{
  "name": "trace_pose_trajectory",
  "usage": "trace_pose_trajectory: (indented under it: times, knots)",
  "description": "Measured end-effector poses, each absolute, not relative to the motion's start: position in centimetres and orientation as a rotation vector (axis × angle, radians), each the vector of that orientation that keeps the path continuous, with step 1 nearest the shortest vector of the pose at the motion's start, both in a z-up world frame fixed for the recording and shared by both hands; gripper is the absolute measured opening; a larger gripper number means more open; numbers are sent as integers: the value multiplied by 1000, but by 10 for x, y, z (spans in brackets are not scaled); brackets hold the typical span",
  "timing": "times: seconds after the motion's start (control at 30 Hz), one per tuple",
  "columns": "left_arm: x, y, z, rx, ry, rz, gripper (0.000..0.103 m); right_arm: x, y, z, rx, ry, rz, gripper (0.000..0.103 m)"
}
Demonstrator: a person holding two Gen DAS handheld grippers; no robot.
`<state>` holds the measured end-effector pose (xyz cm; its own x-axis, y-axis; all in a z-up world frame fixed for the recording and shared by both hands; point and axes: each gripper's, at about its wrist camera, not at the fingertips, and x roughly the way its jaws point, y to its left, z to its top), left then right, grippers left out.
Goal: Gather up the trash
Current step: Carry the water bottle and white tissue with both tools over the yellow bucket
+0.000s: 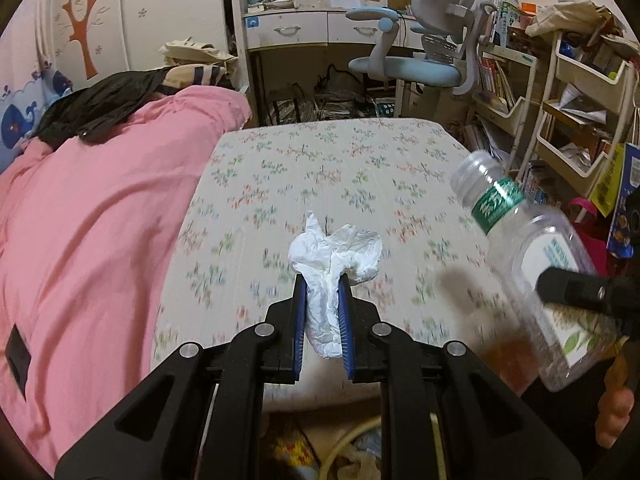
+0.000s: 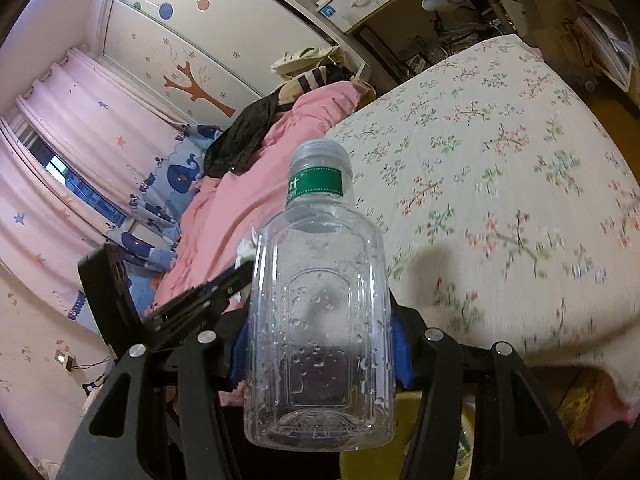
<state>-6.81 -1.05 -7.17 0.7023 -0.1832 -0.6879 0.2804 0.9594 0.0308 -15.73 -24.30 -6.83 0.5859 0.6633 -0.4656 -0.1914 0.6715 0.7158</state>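
Note:
A crumpled white tissue [image 1: 334,258] is pinched between the blue pads of my left gripper [image 1: 323,284], which is shut on it above the near edge of the floral bed sheet [image 1: 320,168]. To its right, a clear empty plastic bottle [image 1: 532,256] with a green neck label hangs tilted in the right gripper's black finger [image 1: 576,286]. In the right wrist view the bottle [image 2: 320,320] stands cap-forward between the blue pads of my right gripper [image 2: 320,344], which is shut on its body. The left gripper [image 2: 200,304] and a bit of tissue [image 2: 245,250] show at the left.
A pink quilt [image 1: 100,220] with a black garment [image 1: 92,108] covers the bed's left side. Beyond the bed stand a desk [image 1: 304,28], a blue chair [image 1: 424,52] and crowded shelves [image 1: 576,100]. A yellowish container rim [image 2: 404,420] lies below the grippers. A hand [image 1: 614,412] shows at lower right.

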Motion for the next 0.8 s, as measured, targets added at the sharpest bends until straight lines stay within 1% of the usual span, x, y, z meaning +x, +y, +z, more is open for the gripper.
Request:
trace_pose_trajectory:
  times: [0.43,0.8]
  knots:
    - [-135,3,-79,128,774,-266,14,-206,-237,-78,695,819,568,54]
    - [-172,8,-80,102,774,-284,14,-241,-212,-106,657,970,573,54]
